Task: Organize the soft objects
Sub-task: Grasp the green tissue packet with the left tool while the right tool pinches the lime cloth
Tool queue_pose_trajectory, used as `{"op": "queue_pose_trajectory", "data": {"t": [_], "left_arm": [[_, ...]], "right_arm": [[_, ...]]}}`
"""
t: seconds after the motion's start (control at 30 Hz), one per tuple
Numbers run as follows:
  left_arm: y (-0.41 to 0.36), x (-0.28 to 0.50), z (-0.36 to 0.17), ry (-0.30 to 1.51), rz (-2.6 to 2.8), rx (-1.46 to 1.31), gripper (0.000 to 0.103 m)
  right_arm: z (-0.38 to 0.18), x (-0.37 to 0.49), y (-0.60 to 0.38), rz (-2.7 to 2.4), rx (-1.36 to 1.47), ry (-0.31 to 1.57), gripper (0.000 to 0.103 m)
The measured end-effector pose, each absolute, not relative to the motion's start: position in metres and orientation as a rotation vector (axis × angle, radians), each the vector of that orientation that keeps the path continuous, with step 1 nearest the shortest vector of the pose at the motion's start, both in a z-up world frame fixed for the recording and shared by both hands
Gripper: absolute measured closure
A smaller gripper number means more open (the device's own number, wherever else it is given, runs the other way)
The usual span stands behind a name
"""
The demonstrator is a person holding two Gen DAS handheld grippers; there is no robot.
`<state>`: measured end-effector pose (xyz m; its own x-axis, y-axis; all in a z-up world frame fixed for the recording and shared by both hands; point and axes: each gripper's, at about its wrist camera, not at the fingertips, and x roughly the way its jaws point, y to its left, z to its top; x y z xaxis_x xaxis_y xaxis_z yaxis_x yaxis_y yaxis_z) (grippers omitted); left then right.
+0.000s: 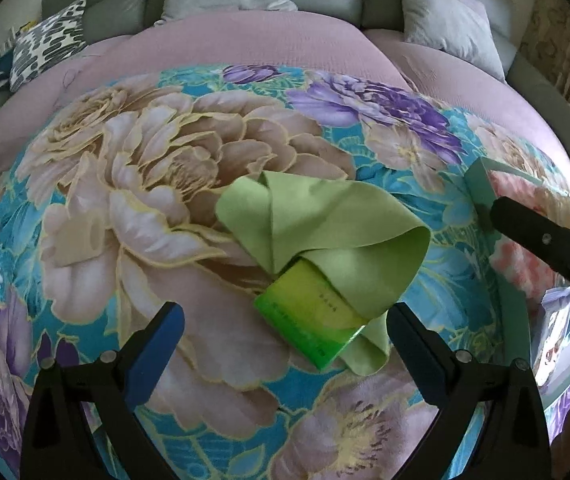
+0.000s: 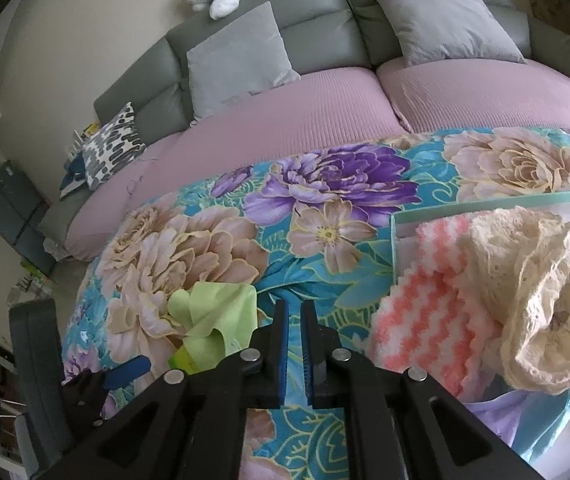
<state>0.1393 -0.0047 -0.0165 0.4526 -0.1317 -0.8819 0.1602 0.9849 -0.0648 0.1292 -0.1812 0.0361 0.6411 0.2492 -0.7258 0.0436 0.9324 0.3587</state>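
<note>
The left gripper [image 1: 285,334] stood wide open above the green cloth [image 1: 321,224], which lay partly over a green packet [image 1: 309,320] on the floral blanket [image 1: 133,168]; the right gripper [image 2: 293,308] was closed and empty, beside the box [image 2: 395,240] of soft items.

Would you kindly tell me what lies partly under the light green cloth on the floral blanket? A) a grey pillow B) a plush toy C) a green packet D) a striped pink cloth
C: a green packet pokes out from beneath the folded light green cloth on the floral blanket, just ahead of the open left gripper.
</note>
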Motion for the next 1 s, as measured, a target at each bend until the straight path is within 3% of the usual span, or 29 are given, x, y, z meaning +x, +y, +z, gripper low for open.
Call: {"op": "queue_pose_trajectory", "data": {"t": [0.03, 0.13, 0.23, 0.3, 0.33, 0.37, 0.47, 0.67, 1.0], "left_arm": [[-0.008, 0.140, -0.018, 1.083, -0.187, 0.031, 0.002], [-0.015, 0.142, -0.021, 1.090, -0.187, 0.039, 0.002], [-0.018, 0.144, -0.021, 1.079, -0.158, 0.046, 0.002], [-0.015, 0.144, -0.021, 1.075, -0.148, 0.021, 0.002], [-0.013, 0.145, -0.021, 1.074, -0.144, 0.007, 0.002], [-0.013, 0.146, -0.021, 1.073, -0.143, -0.001, 0.002], [-0.012, 0.145, -0.021, 1.073, -0.145, -0.015, 0.003], [-0.017, 0.144, -0.022, 1.086, -0.204, -0.033, 0.030], [-0.019, 0.139, -0.009, 1.051, -0.239, 0.014, 0.039]], "right_arm": [[0.035, 0.130, -0.181, 0.116, 0.357, 0.877, 0.094], [0.034, 0.130, -0.181, 0.109, 0.356, 0.883, 0.077], [0.034, 0.129, -0.181, 0.104, 0.355, 0.879, 0.071], [0.034, 0.129, -0.182, 0.097, 0.354, 0.878, 0.056], [0.034, 0.129, -0.183, 0.093, 0.356, 0.877, 0.038], [0.035, 0.128, -0.184, 0.085, 0.358, 0.873, 0.033], [0.037, 0.128, -0.185, 0.075, 0.356, 0.865, 0.030], [0.035, 0.128, -0.190, 0.059, 0.371, 0.867, 0.013], [0.035, 0.127, -0.193, 0.052, 0.393, 0.867, 0.009]]}}
